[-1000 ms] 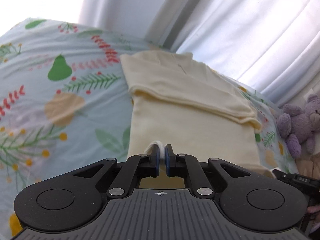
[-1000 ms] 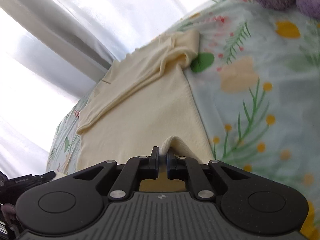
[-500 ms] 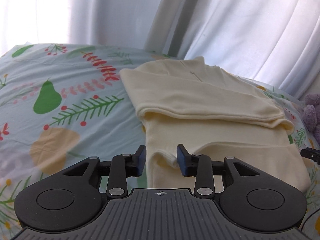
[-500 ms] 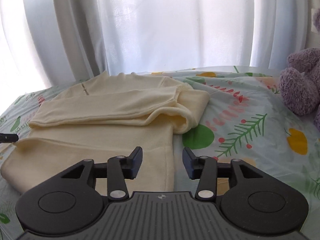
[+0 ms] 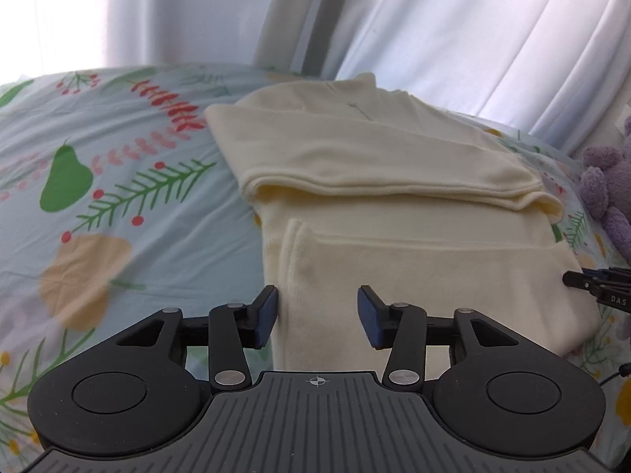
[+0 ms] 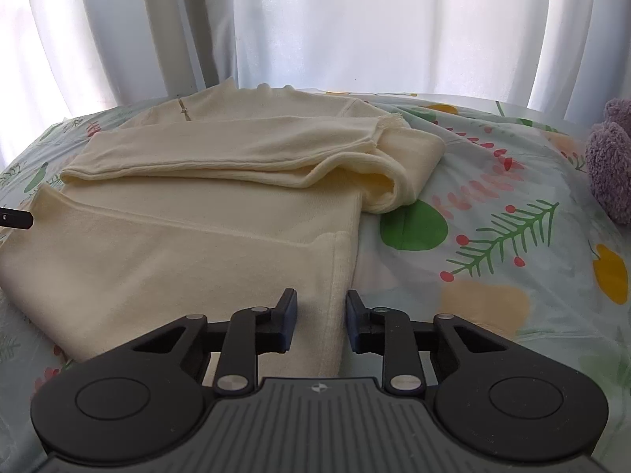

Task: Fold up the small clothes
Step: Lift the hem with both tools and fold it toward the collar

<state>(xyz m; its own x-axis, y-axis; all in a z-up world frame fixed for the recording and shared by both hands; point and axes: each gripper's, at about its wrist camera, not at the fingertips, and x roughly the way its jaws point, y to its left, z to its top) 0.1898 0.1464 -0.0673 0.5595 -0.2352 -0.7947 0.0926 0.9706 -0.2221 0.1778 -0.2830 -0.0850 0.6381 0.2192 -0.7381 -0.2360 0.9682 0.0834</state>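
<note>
A cream long-sleeved top [image 5: 378, 181] lies on the bed, sleeves folded across its chest and its bottom part folded up over the body. It also shows in the right wrist view [image 6: 221, 205]. My left gripper [image 5: 317, 317] is open and empty, over the near left corner of the folded part. My right gripper [image 6: 321, 321] is open and empty, over the near right edge of the fold. The right gripper's tip [image 5: 591, 287] shows at the far right of the left wrist view.
The bedsheet [image 5: 118, 213] is pale blue with leaves, pears and berries. A purple plush toy [image 5: 607, 189] sits at the right of the top and shows in the right wrist view [image 6: 611, 157]. White curtains [image 6: 315, 27] hang behind the bed.
Both grippers were shut on the top's bottom hem a second ago. They opened, let the hem go on the body, and have drawn back a little since.
</note>
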